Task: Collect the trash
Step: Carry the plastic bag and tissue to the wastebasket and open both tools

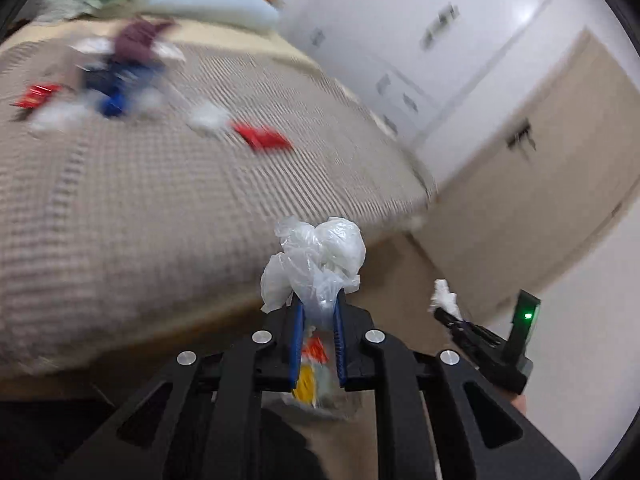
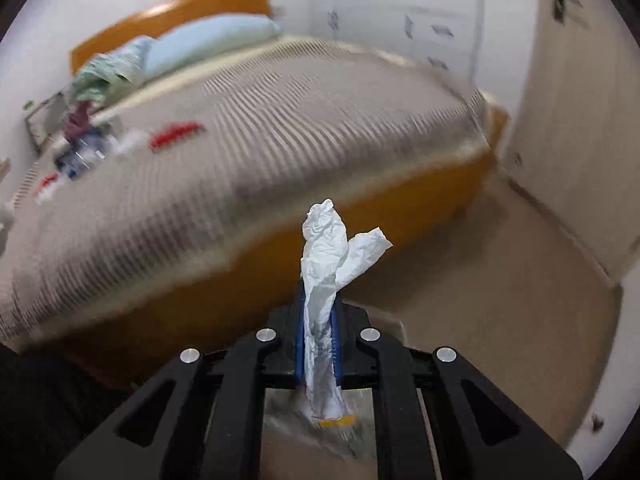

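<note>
While the clear trash bag (image 1: 316,264) is pinched by the left gripper (image 1: 318,320) and a crumpled tissue (image 2: 326,256) by the right gripper (image 2: 318,320) — bagging is judged next — the bag's mouth must be opened.

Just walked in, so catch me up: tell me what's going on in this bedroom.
A person is clearing trash off the bed with two handheld grippers. The left gripper is shut on a clear plastic bag already holding scraps; the right gripper is shut on a crumpled white tissue. Both are off the bed's edge. Red wrappers and other litter remain on the cover.
</note>
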`<act>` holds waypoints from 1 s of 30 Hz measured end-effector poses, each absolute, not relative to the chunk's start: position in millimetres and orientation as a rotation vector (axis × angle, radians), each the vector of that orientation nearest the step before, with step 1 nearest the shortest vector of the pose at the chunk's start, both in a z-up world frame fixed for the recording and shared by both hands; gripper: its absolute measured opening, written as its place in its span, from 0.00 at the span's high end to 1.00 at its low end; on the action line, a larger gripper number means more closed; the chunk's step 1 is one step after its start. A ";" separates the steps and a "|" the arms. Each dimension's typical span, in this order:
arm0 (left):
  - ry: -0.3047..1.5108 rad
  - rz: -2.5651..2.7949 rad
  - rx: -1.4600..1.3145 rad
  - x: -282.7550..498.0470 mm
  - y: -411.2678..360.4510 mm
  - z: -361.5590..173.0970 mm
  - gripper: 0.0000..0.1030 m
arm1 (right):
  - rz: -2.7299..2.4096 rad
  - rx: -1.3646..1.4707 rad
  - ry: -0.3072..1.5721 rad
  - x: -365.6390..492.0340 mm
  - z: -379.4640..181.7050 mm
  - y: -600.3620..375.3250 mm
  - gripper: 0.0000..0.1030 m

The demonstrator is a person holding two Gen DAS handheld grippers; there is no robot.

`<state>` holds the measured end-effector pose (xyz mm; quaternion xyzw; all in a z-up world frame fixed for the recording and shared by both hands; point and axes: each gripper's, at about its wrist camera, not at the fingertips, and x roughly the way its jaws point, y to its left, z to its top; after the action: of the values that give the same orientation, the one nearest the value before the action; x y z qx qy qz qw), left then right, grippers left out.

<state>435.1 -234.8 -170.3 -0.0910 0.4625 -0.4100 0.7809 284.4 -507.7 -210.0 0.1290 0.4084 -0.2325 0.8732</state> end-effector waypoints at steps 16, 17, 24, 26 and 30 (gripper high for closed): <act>1.606 -0.805 0.490 373.8 -483.5 -392.6 0.89 | -0.493 0.574 1.054 202.6 -344.4 -552.9 0.90; 1.627 -0.790 0.525 372.3 -491.8 -409.2 0.89 | -0.496 0.599 1.054 199.2 -349.9 -555.7 0.90; 1.715 -0.764 0.597 362.8 -504.2 -478.4 0.83 | -0.479 0.673 1.055 189.2 -370.9 -559.8 0.90; 1.704 -0.748 0.636 362.2 -505.9 -489.9 0.70 | -0.476 0.681 1.065 188.9 -377.8 -559.3 0.90; 1.720 -0.653 0.660 370.0 -500.5 -494.4 0.58 | -0.477 0.711 1.098 189.0 -394.0 -559.5 0.89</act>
<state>370.0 -500.5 -494.4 0.2798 0.7295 -0.2769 0.5593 189.0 -559.5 -394.0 0.3277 0.5056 -0.2197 0.7673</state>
